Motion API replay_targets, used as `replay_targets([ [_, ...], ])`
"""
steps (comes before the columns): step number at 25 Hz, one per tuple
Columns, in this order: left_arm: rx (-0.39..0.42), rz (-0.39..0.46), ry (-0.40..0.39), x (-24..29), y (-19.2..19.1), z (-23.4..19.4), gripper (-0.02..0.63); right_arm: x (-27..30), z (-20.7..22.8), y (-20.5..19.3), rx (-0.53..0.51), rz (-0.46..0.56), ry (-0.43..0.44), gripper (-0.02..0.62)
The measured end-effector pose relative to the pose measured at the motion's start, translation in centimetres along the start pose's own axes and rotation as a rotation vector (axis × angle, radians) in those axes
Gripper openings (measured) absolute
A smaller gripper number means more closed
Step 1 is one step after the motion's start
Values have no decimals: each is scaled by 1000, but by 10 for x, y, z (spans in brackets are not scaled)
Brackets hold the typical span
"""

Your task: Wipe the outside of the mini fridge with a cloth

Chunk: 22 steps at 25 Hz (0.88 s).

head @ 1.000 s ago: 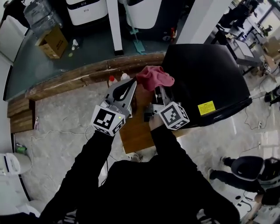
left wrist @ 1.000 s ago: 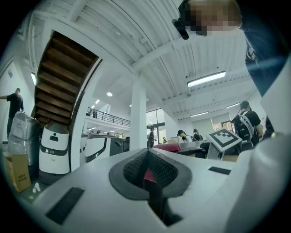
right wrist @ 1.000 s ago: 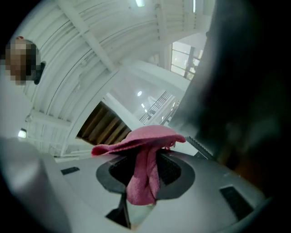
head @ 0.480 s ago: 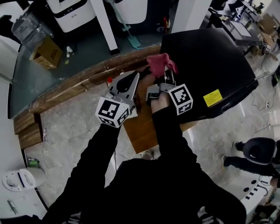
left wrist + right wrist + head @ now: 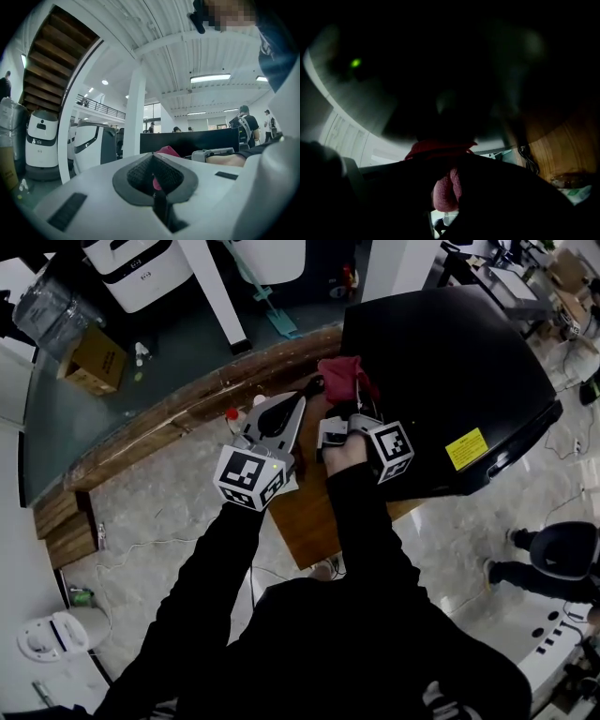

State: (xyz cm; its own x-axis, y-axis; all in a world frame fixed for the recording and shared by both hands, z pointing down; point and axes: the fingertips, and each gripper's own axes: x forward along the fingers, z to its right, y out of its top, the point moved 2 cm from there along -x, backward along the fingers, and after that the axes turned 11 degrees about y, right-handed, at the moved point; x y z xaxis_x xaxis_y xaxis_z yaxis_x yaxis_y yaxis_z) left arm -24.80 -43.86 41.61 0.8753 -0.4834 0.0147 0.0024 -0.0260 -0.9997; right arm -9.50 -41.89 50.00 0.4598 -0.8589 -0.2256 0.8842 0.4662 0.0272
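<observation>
red cloth (image 5: 342,374) half hides the clamping right claw (image 5: 346,401).

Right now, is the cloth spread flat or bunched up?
Bunched: the red cloth is a crumpled wad by the mini fridge, pinched in the right claw.

Cloth (image 5: 343,377) now bunched tighter against fridge (image 5: 450,381)

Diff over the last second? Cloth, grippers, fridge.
The cloth has gone from a spread flap to a tighter bunch against the left edge of the mini fridge, with the right gripper pressing it there. Unchanged: the right gripper stays shut on the cloth, and the left gripper stays shut and empty beside it.
</observation>
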Motion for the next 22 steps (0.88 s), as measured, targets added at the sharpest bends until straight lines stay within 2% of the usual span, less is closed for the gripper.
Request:
replay_targets([
  [11, -35, -97, -55, 18, -81, 1, 0, -21, 80, 2, -24, -6, -78, 108],
  [16, -26, -134, -91, 27, -118, 4, 0, -30, 119, 4, -39, -10, -114, 109],
  [22, -32, -213, -114, 30, -165, 6, 0, -45, 167, 7, -40, -5, -168, 109],
])
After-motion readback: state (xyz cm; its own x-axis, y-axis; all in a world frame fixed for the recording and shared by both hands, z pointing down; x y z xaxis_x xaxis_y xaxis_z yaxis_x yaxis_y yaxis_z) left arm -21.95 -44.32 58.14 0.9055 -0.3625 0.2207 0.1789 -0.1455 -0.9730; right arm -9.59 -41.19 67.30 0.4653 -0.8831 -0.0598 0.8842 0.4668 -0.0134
